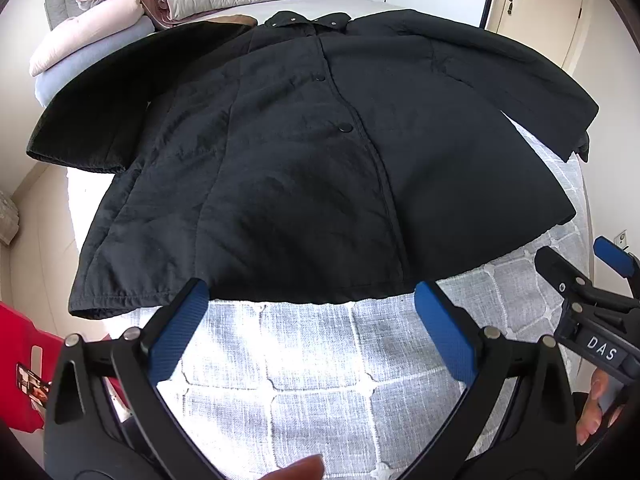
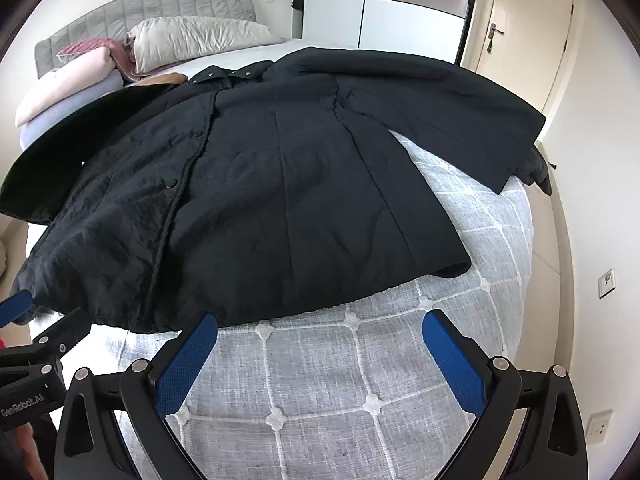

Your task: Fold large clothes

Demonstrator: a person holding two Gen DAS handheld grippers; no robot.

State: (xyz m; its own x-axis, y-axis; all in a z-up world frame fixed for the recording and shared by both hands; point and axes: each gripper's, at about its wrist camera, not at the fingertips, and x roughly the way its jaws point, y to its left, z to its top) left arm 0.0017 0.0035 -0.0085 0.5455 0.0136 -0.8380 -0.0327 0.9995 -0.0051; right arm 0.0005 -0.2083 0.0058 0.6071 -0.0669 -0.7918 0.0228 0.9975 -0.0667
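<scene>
A large black coat [image 1: 304, 152] lies spread flat on the bed, front up, snaps closed, collar [image 1: 308, 22] at the far end and both sleeves stretched out sideways. In the right wrist view the same coat [image 2: 280, 184] fills the middle. My left gripper [image 1: 312, 296] hovers open just short of the coat's hem [image 1: 280, 300], nothing between its blue pads. My right gripper [image 2: 320, 330] is open too, over bare bedspread in front of the hem [image 2: 320, 312]. Each gripper shows at the edge of the other's view: the right gripper [image 1: 576, 268], the left gripper [image 2: 40, 320].
The bed carries a grey-white quilted bedspread [image 2: 360, 392]. Folded duvets and pillows [image 1: 120, 20] are stacked by the grey headboard [image 2: 160, 4]. A wardrobe [image 2: 380, 4] and a door [image 2: 520, 40] stand behind. Something red [image 1: 20, 360] sits low on the left. The right sleeve [image 2: 480, 128] reaches the bed's edge.
</scene>
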